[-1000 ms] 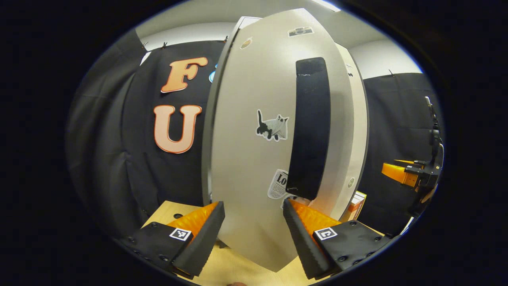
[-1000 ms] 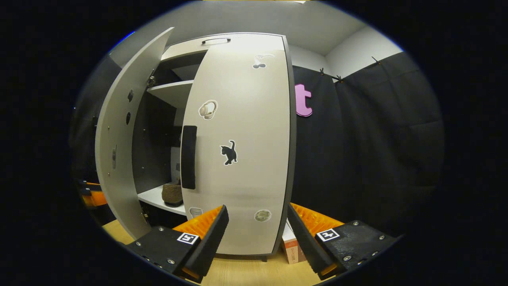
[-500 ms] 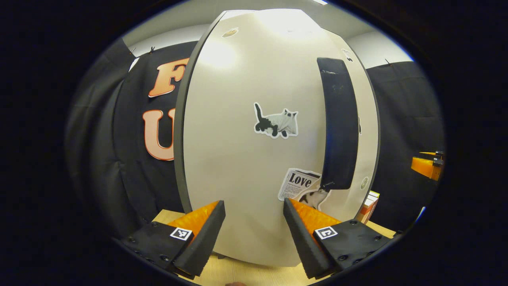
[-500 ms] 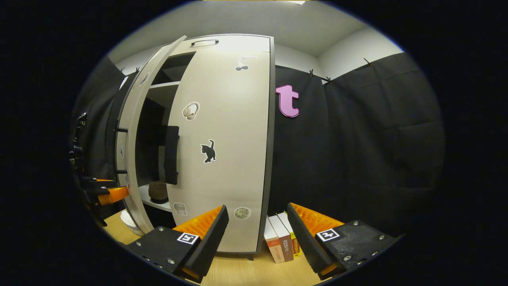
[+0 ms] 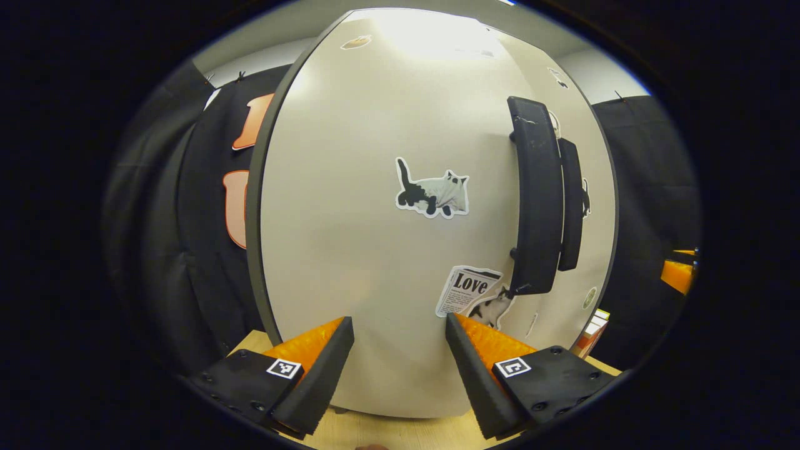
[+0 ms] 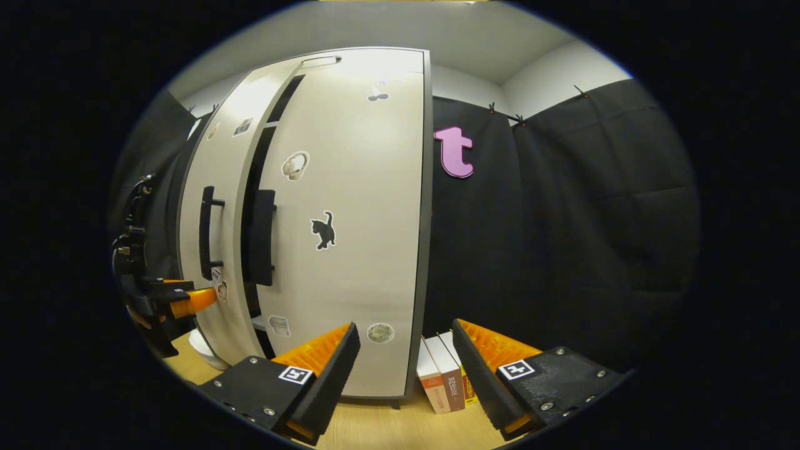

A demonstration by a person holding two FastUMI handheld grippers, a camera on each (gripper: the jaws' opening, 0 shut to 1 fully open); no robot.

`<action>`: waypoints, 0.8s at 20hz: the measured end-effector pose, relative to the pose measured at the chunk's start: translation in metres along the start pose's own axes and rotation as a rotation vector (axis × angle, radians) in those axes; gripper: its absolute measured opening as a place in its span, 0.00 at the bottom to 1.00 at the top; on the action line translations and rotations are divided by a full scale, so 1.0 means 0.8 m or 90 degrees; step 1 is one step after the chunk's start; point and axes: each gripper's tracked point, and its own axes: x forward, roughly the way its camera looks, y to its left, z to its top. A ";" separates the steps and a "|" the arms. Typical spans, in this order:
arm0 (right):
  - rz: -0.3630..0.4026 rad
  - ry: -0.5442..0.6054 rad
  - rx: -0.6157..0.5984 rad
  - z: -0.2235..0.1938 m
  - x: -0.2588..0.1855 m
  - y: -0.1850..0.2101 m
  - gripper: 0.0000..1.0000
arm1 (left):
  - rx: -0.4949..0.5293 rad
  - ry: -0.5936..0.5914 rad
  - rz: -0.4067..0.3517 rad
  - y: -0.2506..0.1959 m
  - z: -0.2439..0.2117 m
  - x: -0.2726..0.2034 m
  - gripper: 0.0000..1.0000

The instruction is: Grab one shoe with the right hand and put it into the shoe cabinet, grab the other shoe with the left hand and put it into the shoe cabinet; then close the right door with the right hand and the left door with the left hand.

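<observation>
The left tongs [image 5: 400,350] are spread open with nothing between their fingers, close up against the face of the shoe cabinet's [image 6: 400,187] left door [image 5: 375,206]. That door is nearly shut; from the right gripper view a narrow dark gap [image 6: 253,206] separates it from the right door [image 6: 356,250], which lies flush with the cabinet. The shoes cannot be seen behind the doors.

On the left door, a cat sticker [image 5: 432,195] sits beside its black handle [image 5: 535,197], and a newspaper sticker [image 5: 467,290] lies just below the handle's foot. The right door's handle [image 5: 570,203] stands just past the first one. A black kitten sticker [image 6: 324,230] marks the middle of the right door, with a headphone sticker [image 6: 295,166] above it.

The right tongs [image 6: 406,369] are also open and empty, held back from the cabinet, facing the right door's outer edge. A few books [image 6: 445,381] stand upright on the counter [image 6: 387,428] just beside the cabinet's right side, between the right tongs' fingers in that view. In the right gripper view the left tongs [image 6: 203,299] touch or nearly touch the left door below its handle.
</observation>
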 end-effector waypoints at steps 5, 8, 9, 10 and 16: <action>0.015 0.008 0.012 0.001 0.015 0.005 0.92 | 0.004 0.007 0.016 0.000 -0.001 0.006 0.97; 0.028 0.012 0.017 0.007 0.022 0.012 0.92 | 0.008 0.018 0.024 0.000 -0.001 0.004 0.97; 0.034 0.014 0.020 0.009 0.023 0.014 0.92 | 0.007 0.026 0.027 0.000 -0.002 0.005 0.97; 0.039 0.015 0.023 0.013 0.025 0.017 0.92 | 0.005 0.033 0.027 -0.002 0.001 0.002 0.97; 0.056 0.000 0.023 0.052 0.024 0.019 0.92 | 0.003 0.014 0.025 0.008 0.057 -0.057 0.97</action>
